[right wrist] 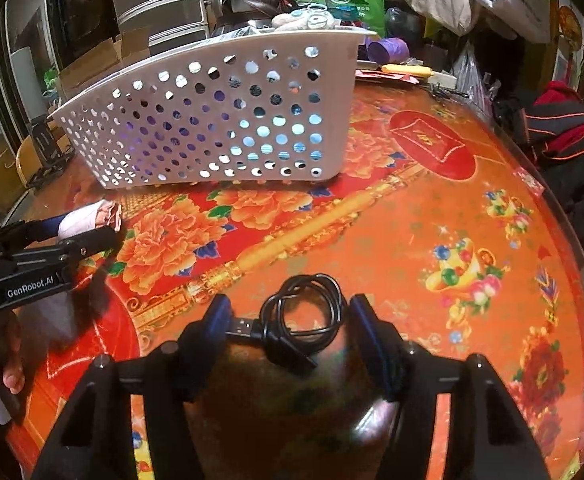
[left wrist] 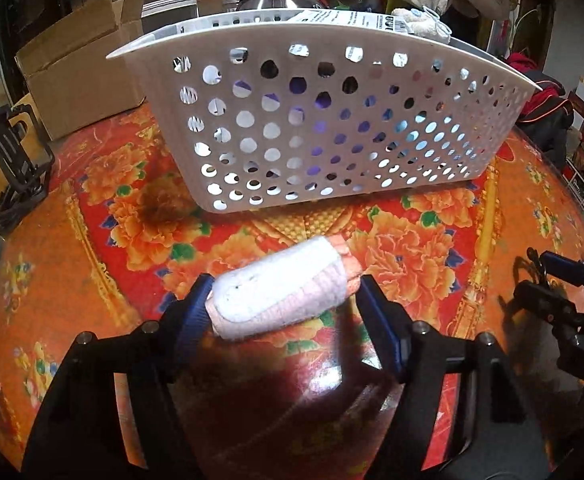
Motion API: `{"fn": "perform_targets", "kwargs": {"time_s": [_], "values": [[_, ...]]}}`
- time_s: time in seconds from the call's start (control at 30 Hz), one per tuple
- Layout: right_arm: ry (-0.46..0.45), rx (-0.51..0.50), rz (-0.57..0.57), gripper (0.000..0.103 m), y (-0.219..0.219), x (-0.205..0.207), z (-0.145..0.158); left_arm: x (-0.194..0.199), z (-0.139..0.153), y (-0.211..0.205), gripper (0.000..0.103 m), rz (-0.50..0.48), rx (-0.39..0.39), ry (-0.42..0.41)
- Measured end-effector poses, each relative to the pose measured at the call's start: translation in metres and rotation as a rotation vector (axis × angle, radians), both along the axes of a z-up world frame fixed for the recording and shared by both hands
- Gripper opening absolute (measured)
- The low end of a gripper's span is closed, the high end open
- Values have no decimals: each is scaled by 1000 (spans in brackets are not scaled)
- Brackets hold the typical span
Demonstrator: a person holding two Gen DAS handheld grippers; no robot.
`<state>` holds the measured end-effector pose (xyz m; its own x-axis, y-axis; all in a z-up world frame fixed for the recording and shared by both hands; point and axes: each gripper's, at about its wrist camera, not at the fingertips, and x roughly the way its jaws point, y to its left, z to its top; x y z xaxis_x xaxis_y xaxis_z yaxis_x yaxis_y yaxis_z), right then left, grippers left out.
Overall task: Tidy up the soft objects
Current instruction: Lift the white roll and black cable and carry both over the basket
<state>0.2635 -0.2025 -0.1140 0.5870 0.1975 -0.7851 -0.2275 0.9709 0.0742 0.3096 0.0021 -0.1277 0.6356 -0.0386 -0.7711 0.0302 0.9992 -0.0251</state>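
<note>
My left gripper (left wrist: 282, 300) is shut on a rolled pink-and-white sock (left wrist: 284, 290) and holds it above the table, a short way in front of the white perforated basket (left wrist: 316, 120). The sock also shows in the right wrist view (right wrist: 92, 216), in the left gripper (right wrist: 88, 226). The basket (right wrist: 212, 120) holds soft items, seen dimly through its holes; a plush toy (left wrist: 420, 20) sticks over its far rim. My right gripper (right wrist: 288, 320) is open around a coiled black USB cable (right wrist: 300, 320) lying on the table; the fingers do not press it.
The round table has an orange-red floral cloth (right wrist: 412, 220). A cardboard box (left wrist: 80, 64) stands back left beside the basket. A black stand (left wrist: 16, 152) sits at the left edge. A purple roll (right wrist: 386, 49) and yellow item (right wrist: 406, 70) lie behind the basket. Clothes (right wrist: 568, 136) hang at right.
</note>
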Motion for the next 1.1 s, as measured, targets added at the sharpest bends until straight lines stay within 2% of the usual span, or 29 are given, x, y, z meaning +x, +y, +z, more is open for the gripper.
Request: {"fn": "perform_targets", "kwargs": {"time_s": [0.37,0.7,0.87,0.93,1.03,1.1], "values": [[-6,31,6,60,3,-7,3,-7,9,8,70,-2,-25,-33],[-70,12,35,60,12,-16,33,-22,33,13,70,-3,-46,-83],[-102,19,47,60,13,-15,54,-34,68,15,70,-4,-30,-125],[-120,26,54,60,16,-14,66,-36,83,17,70,-18,-48,-132],[-154,29,73,60,21,-10,87,-34,114,20,70,-25,-30,-169],[-178,34,87,60,24,-5,105,-29,132,21,70,-45,-49,-174]]}}
